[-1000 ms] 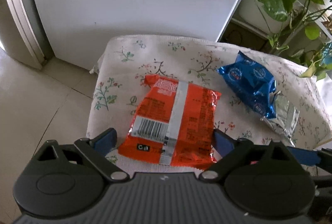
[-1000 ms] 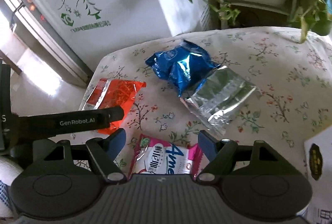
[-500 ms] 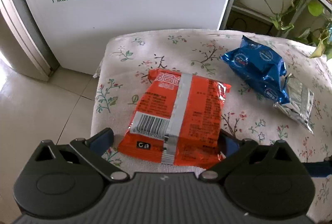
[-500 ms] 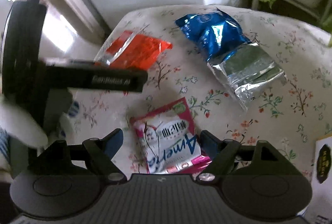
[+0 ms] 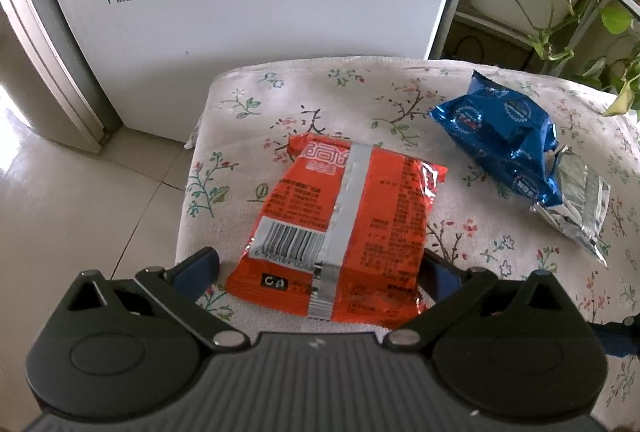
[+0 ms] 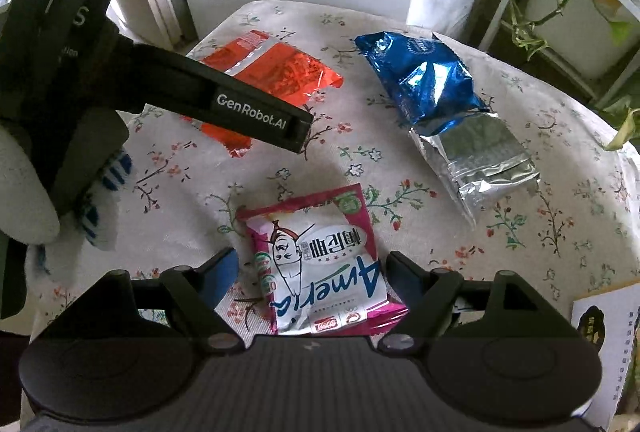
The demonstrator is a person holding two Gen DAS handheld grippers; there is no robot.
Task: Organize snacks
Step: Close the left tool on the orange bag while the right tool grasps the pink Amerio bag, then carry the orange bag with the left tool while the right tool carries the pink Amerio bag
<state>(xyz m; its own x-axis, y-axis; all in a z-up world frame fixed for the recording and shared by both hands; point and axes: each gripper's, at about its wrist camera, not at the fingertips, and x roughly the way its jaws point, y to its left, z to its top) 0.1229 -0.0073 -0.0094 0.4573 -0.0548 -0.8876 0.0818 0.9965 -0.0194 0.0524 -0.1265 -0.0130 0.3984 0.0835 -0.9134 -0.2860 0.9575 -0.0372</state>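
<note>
Lying on the floral tablecloth are three snacks. Orange packet: sitting barcode side up near the cloth's left edge, between the wide-spread jaws of the left gripper, which have just been opening; whether the pads are touching it I cannot tell. Blue foil bag: resting toward the far edge, its silver end opened. Pink-and-white packet: lying by the near edge, between the right gripper jaws, which are standing apart beside it.

Orange snack packet between wide-spread left hand-held gripper jaws
</note>
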